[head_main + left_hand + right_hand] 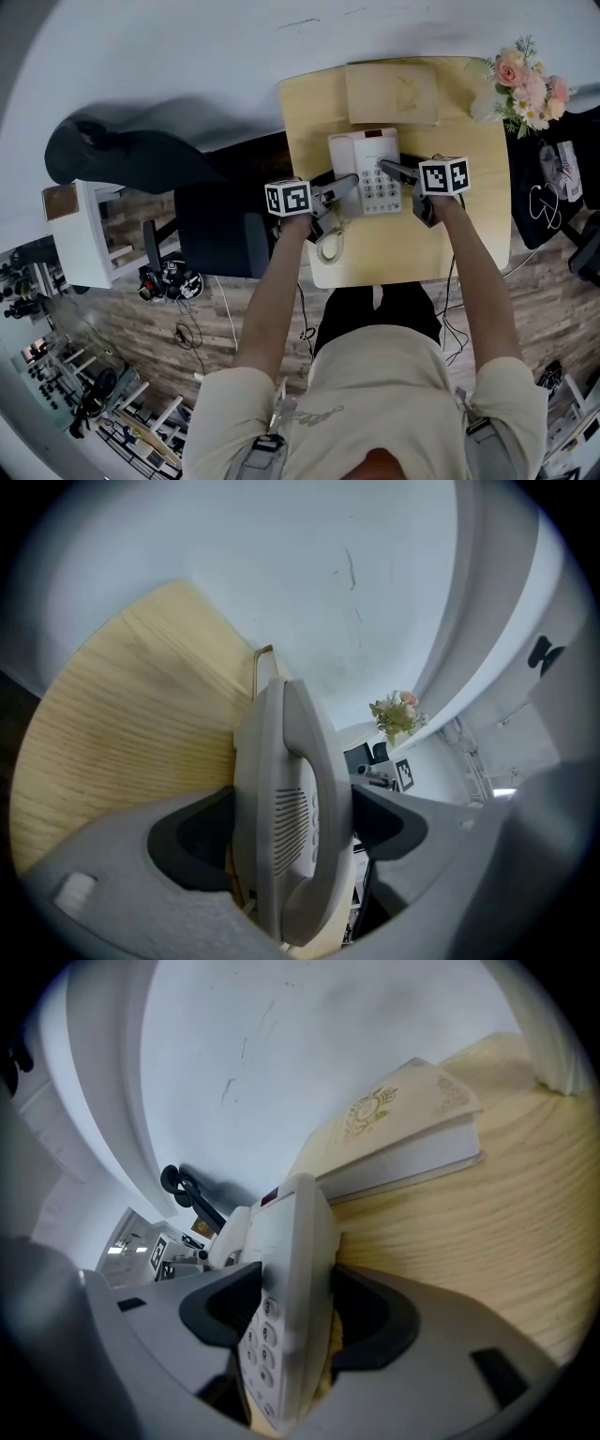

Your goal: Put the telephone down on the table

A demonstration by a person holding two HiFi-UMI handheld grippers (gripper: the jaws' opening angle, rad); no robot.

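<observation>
A white telephone (367,169) with handset and keypad sits level over the light wooden table (469,220), held from both sides. My left gripper (343,184) is shut on its handset side; in the left gripper view the telephone (286,799) fills the gap between the jaws of the left gripper (291,822). My right gripper (394,172) is shut on the keypad side, and the right gripper view shows the telephone (286,1260) clamped edge-on in the right gripper (286,1312). The coiled cord (330,246) trails toward the table's near edge. I cannot tell whether the base touches the table.
A cream book (392,92) (403,1129) lies just behind the telephone by the wall. A bunch of flowers (527,82) (397,714) stands at the far right corner. A black chair (220,230) is left of the table and a dark bag (553,187) to its right.
</observation>
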